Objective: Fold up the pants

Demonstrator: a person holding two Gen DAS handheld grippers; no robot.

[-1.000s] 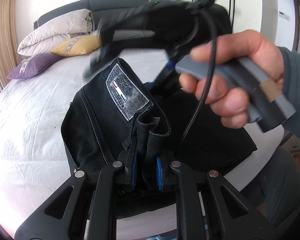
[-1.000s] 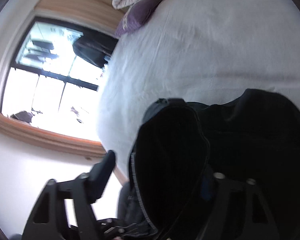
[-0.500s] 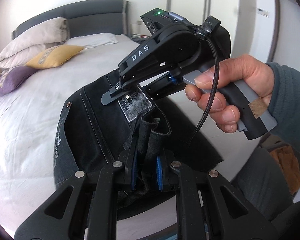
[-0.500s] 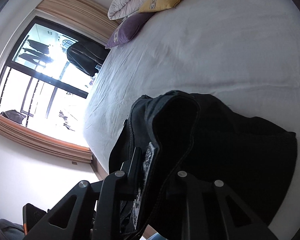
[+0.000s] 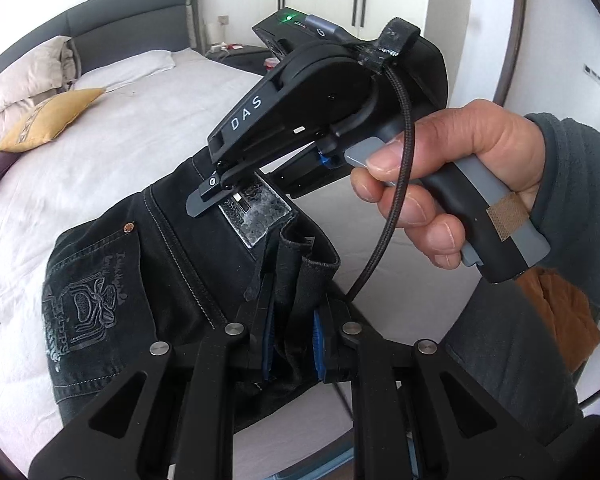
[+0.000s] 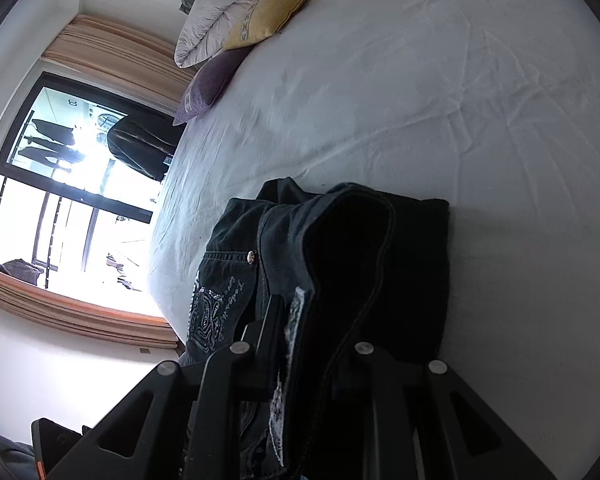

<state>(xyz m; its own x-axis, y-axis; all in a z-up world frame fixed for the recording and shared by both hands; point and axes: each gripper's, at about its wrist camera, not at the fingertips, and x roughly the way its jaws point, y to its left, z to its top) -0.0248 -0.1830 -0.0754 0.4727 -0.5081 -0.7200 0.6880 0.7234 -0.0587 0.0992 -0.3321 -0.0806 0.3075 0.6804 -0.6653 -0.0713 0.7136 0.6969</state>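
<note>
**Both tools clamped on the black jeans at the edge of the bed**

So here's the scene: a pair of black pants (image 5: 112, 280) is bunched up on the near edge of the bed (image 5: 112, 128), over the white sheet. The waistband end is lifted up off the mattress, and you can see the back pocket with its pale stitched design plus a silvery brand patch (image 5: 256, 216) near the waistband.

The left tool (image 5: 292, 332) is squeezed narrow on a thick fold of the waistband, with the blue pads pressing the cloth from both sides. The right tool (image 5: 210, 198) comes in from above, held by a hand (image 5: 452, 184) in a grey-green sleeve, and its tip sits right at the brand patch. From its own camera the right tool (image 6: 300, 344) has waistband cloth packed between its fingers, patch edge included. Its jaws have just been closing and now pinch that cloth.

Further up the bed there's a yellow cushion (image 5: 48, 120), a purple one (image 6: 208, 84) and a folded pale duvet (image 6: 220, 4) stacked by the dark grey headboard (image 5: 132, 28). A big window (image 6: 60, 184) with a peach curtain is off to one side of the bed.
</note>
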